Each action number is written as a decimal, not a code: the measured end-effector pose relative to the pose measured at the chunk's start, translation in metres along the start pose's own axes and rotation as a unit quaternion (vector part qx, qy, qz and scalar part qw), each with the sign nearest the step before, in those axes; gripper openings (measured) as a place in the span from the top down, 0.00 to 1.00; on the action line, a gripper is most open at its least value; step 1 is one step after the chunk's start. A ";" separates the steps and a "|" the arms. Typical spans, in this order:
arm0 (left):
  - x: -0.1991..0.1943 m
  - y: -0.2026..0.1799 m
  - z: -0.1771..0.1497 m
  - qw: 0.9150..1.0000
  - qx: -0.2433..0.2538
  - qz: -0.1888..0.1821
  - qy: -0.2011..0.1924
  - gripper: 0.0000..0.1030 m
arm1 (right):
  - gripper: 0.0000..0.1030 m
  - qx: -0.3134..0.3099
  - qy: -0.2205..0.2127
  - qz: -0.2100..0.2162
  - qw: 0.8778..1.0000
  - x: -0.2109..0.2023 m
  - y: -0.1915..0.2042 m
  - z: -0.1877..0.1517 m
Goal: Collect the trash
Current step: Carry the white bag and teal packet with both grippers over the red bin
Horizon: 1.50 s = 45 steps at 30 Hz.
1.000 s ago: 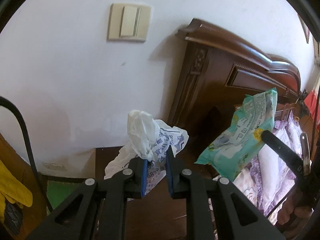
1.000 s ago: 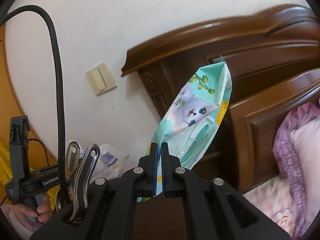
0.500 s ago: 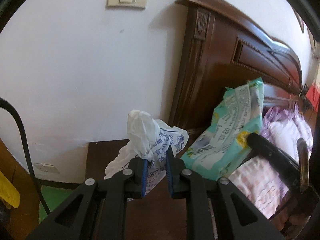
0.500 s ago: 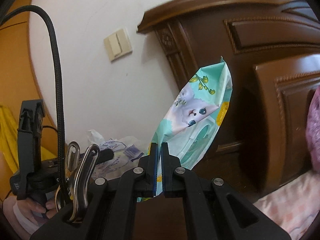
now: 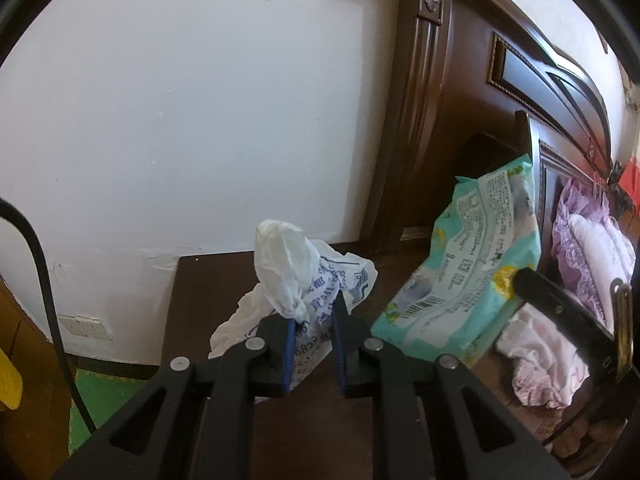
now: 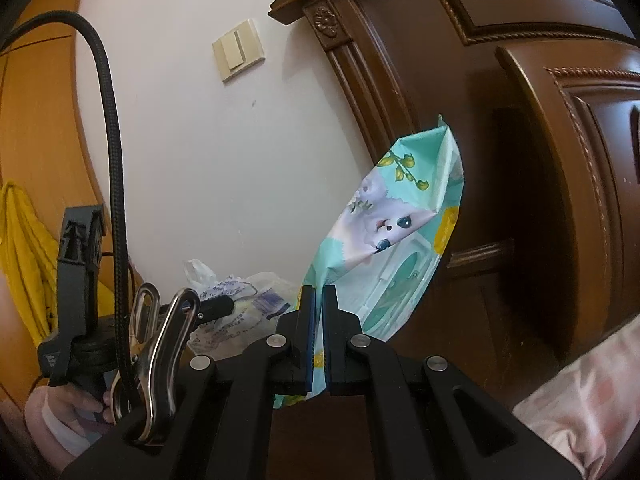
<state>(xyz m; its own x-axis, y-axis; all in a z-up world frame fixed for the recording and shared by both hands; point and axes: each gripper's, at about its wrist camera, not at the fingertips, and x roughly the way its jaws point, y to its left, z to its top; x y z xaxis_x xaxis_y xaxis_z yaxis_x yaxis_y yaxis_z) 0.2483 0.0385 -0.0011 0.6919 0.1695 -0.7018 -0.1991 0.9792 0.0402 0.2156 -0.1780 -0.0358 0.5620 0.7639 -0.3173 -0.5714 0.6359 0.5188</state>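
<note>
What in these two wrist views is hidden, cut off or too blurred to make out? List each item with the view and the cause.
1. Print on the white plastic bag, left wrist view: too small and crumpled to read.
2. Lower end of the teal wipes packet, right wrist view: hidden behind the right hand-held gripper.
3. Any trash bin: in neither view.
4. Light switch: cut off by the top edge in the left wrist view.

Left tongs [image 5: 312,334] and right tongs [image 6: 316,334] both clamped tight, side by side.
</note>
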 end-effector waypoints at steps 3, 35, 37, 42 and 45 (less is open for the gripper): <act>-0.003 0.002 -0.004 1.000 0.000 -0.005 0.000 0.85 | 0.96 -0.006 -0.005 -0.005 1.000 -0.004 0.007 -0.007; -0.127 0.126 -0.063 0.995 -0.063 0.063 -0.043 0.85 | 0.96 -0.039 -0.002 0.064 0.997 -0.008 0.157 -0.057; -0.134 0.137 -0.070 0.994 -0.068 0.071 -0.042 0.85 | 0.96 -0.041 0.002 0.072 0.997 -0.006 0.166 -0.062; -0.151 0.163 -0.090 0.992 -0.080 0.088 -0.036 0.85 | 0.96 -0.048 0.010 0.088 0.995 -0.002 0.185 -0.071; -0.158 0.177 -0.103 0.991 -0.088 0.096 -0.032 0.85 | 0.96 -0.054 0.014 0.097 0.994 0.002 0.197 -0.076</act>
<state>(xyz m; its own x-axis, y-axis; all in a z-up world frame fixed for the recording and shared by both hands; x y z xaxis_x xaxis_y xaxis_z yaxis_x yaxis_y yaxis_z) 0.0324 0.1740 0.0439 0.6710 0.3622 -0.6470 -0.4443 0.8950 0.0402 0.0590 -0.0432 0.0054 0.4190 0.8747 -0.2435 -0.7286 0.4839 0.4848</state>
